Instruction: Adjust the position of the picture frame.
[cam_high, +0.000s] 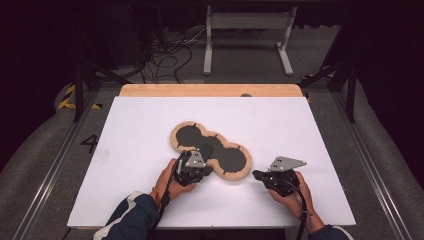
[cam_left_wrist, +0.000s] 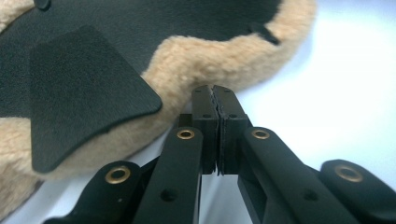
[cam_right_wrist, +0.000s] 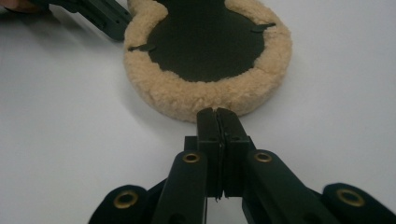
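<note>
A three-lobed pad (cam_high: 190, 136) of dark leather with a tan fleece rim lies flat in the middle of the white board (cam_high: 140, 120). A loose dark leather flap (cam_left_wrist: 84, 93) sticks up from its near edge. My left gripper (cam_high: 208, 171) is at that near edge, jaws shut with nothing between them, tips (cam_left_wrist: 215, 91) right against the fleece rim (cam_left_wrist: 243, 60). My right gripper (cam_high: 256, 175) rests on the board just right of the pad's right lobe (cam_right_wrist: 205, 46), shut and empty, its tips (cam_right_wrist: 217, 113) almost touching the fleece. The left gripper (cam_right_wrist: 107, 18) appears at the top left of the right gripper view.
The white board sits on a wooden tabletop (cam_high: 210, 90) whose far edge shows. Behind it on the grey floor stand a white metal frame (cam_high: 247, 35) and a tangle of cables (cam_high: 165, 55). Dark frame legs (cam_high: 77, 85) flank the table.
</note>
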